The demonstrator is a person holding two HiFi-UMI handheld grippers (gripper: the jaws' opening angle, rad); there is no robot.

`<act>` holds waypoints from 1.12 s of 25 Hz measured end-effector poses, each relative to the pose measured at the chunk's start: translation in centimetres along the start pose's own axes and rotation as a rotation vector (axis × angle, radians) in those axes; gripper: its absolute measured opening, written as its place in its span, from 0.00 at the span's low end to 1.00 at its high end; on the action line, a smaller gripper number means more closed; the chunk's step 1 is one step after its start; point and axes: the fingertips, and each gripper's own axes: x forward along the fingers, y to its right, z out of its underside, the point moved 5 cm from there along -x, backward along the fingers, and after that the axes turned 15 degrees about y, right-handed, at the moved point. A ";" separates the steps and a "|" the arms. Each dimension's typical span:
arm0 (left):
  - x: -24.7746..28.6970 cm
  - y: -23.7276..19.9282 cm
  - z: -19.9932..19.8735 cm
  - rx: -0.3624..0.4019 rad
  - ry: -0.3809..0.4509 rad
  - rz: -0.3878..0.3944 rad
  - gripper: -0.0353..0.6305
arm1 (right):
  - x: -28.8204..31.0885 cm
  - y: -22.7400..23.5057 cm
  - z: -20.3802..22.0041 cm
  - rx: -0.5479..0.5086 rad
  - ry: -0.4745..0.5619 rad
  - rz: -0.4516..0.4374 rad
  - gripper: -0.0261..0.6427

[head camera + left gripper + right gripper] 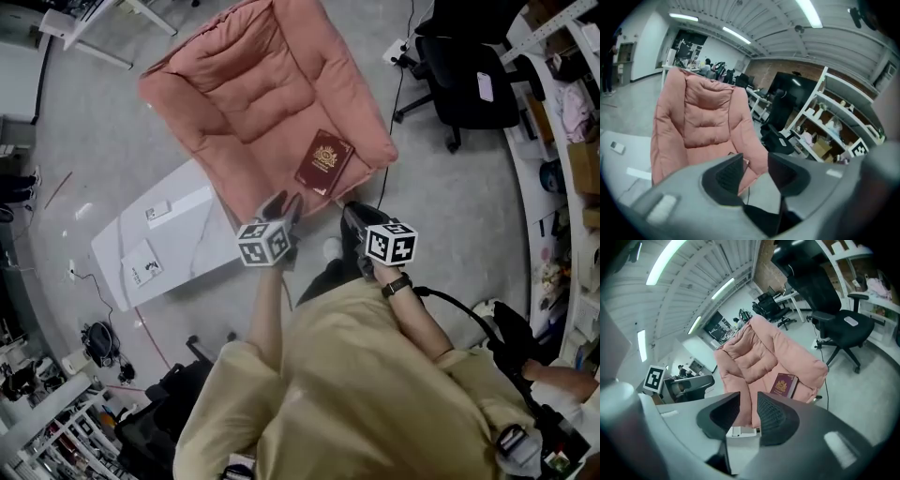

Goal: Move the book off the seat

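Note:
A dark red book (324,161) with a gold emblem lies flat on the front right part of the pink cushioned seat (253,84). My left gripper (279,204) hovers just short of the seat's front edge, to the left of the book, jaws apart and empty. My right gripper (354,217) hangs beside it, below the book's near corner, also open with nothing between its fingers. The right gripper view looks past its jaws (747,411) to the book (784,384) on the seat (754,357). In the left gripper view the jaws (754,168) face the seat (703,112).
A low white table (187,246) with a few small items stands left of the seat. A black office chair (464,70) sits to the right, and shelves (562,141) line the far right. A cable (394,103) runs along the floor by the seat.

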 end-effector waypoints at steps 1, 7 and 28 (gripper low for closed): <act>1.2 -0.8 0.2 -0.023 -0.019 -0.016 0.30 | 1.0 0.8 0.3 0.023 -0.014 0.004 0.20; 9.4 -5.2 3.9 -0.206 -0.166 -0.078 0.36 | 7.1 7.1 3.7 0.207 -0.156 0.000 0.26; 29.2 -18.6 19.9 -0.127 -0.670 0.090 0.68 | 23.4 21.0 11.7 0.354 -0.329 0.113 0.41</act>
